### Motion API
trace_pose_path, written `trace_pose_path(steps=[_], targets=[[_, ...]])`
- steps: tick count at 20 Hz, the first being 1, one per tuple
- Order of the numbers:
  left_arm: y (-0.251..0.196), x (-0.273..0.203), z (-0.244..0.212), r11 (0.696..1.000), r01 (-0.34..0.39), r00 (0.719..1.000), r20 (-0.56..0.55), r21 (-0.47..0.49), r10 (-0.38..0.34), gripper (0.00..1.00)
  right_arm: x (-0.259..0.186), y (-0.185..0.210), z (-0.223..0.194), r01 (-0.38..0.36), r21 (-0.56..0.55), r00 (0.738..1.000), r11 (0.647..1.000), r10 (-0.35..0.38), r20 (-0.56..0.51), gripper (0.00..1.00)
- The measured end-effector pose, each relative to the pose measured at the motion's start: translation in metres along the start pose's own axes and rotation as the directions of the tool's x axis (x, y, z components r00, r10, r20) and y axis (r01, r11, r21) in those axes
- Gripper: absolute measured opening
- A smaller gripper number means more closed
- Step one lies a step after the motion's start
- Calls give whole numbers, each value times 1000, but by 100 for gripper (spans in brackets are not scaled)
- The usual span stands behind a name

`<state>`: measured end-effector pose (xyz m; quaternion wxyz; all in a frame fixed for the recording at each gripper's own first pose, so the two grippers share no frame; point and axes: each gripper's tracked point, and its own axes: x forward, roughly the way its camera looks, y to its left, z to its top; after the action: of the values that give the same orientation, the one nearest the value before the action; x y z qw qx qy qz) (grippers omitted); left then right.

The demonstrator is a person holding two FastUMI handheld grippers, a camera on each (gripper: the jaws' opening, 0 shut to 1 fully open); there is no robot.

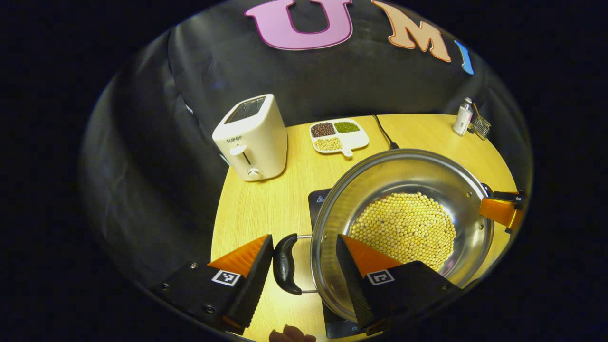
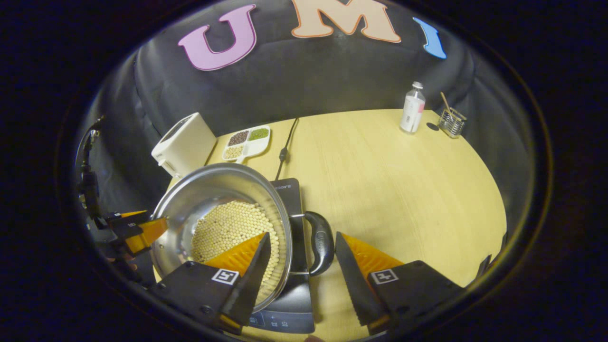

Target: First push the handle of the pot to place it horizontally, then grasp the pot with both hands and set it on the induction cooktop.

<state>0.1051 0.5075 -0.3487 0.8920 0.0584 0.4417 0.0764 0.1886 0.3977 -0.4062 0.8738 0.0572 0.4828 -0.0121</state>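
The pot (image 1: 403,223), stainless steel and holding a layer of yellow beans (image 1: 403,228), sits on the induction cooktop (image 1: 317,199) on the wooden table (image 1: 266,204).

In the left gripper view, the left gripper (image 1: 304,266) stands wide open, straddling the pot's near black side handle (image 1: 285,263). One finger is outside the handle; the other reaches over the rim into the pot. Neither finger visibly presses the handle.

In the right gripper view, the right gripper (image 2: 301,259) is likewise spread wide around the opposite black handle (image 2: 320,242), one finger over the beans, the other above the table. Contact cannot be confirmed.

The cooktop is largely hidden beneath the pot; only its edges and its control strip (image 2: 280,323) show. The far gripper is cut off at the edge of each view.

Behind stand a toaster (image 1: 251,137), a divided dish of grains (image 1: 338,135), a bottle (image 2: 412,114) and a wire holder (image 2: 451,122).
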Motion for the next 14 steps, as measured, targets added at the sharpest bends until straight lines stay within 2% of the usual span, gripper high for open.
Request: trace_pose_path(steps=[2,4,5,6,7,9,10,11,14], targets=[[-8,-4,5,1000,-9,1000,-5,25,9,90,-7,-3,5,-21,33,1000,999,20,14,86],[-26,-12,16,999,12,1000,27,34,-13,88,-12,-12,16,-24,62,999,998,21,41,87],[-36,-15,22,999,21,999,43,49,-23,86,-16,-19,19,-21,67,998,998,17,56,99],[-45,-21,27,998,22,998,62,67,-26,87,-18,-26,23,-16,69,998,997,11,66,99],[-54,-27,34,996,20,996,85,84,-27,87,-21,-33,27,-16,75,997,997,10,78,94],[-79,-42,49,993,32,990,130,111,-46,89,-30,-49,33,-21,90,995,996,12,104,95],[-95,-51,59,992,41,985,160,123,-61,89,-35,-59,37,-25,94,993,995,14,118,99],[-112,-59,69,989,49,978,192,137,-75,89,-41,-69,38,-31,94,991,995,19,130,95],[-165,-82,90,986,75,960,256,152,-112,92,-63,-106,47,-40,93,984,995,23,179,95]])
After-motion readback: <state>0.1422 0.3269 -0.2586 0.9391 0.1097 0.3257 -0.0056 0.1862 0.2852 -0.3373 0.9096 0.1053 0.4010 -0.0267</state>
